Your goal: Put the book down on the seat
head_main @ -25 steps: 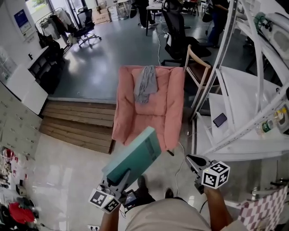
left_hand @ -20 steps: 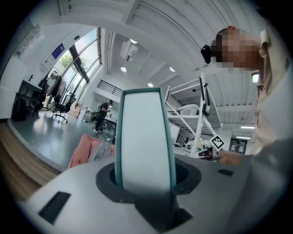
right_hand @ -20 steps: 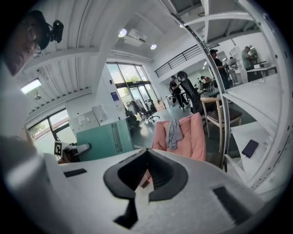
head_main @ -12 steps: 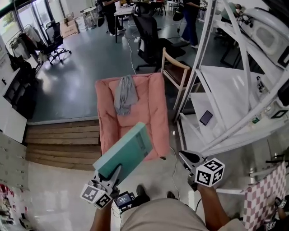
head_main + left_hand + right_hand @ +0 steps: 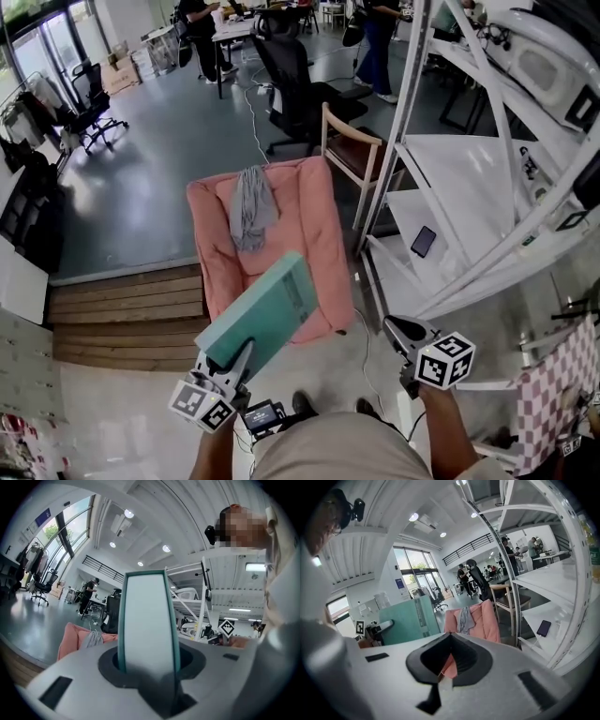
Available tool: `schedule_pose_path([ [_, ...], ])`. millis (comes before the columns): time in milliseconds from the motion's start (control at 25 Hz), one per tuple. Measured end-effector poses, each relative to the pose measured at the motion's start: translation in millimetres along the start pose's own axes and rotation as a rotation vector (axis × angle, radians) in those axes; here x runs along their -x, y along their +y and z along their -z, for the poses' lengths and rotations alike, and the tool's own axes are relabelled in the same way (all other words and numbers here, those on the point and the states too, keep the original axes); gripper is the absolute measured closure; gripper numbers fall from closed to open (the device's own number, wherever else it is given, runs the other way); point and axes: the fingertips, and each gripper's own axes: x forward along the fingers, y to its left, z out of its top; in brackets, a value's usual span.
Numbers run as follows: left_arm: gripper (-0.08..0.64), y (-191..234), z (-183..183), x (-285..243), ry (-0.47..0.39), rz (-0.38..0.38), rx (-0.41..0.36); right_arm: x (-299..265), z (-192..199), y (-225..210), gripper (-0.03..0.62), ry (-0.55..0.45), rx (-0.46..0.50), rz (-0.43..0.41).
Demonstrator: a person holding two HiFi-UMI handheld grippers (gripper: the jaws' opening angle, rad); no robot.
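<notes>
Pinching the lower edge of the large teal hardcover book (image 5: 264,314), your left gripper (image 5: 242,354) holds it tilted in the air, the pink cushioned armchair (image 5: 298,225) beyond its jaws. Your right gripper (image 5: 392,326) has jaws pressed together, empty

The right hand-held gripper (image 5: 449,662) fills the foreground, its grey jaws drawn together with nothing between them. Beyond them stands a pink cushioned armchair (image 5: 483,620) with a grey cloth (image 5: 464,617) draped over its back. To the left, a teal hardback book (image 5: 410,619) is held upright, the left hand-held gripper (image 5: 383,626) at its lower left edge. A wooden chair (image 5: 508,599) stands behind the armchair. On the right, a dark phone (image 5: 543,627) lies on a white shelf (image 5: 543,581).
</notes>
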Motion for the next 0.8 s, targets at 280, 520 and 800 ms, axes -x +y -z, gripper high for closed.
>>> schedule_pose_path([
  [280,0.402,44.6,-12.0,8.8,-0.009,-0.015,-0.016,-23.6,-9.9,22.6,0.598,-0.019,0.024,0.015],
  [520,0.402,88.6,-17.8,14.6,-0.016,-0.053,-0.005,-43.1,-19.8,35.6,0.598,-0.025,0.045,0.030],
  [800,0.402,133.8,-22.3,0.4,-0.036,-0.105,-0.005,-82.4,-26.2,34.4,0.598,0.011,0.068,0.002],
])
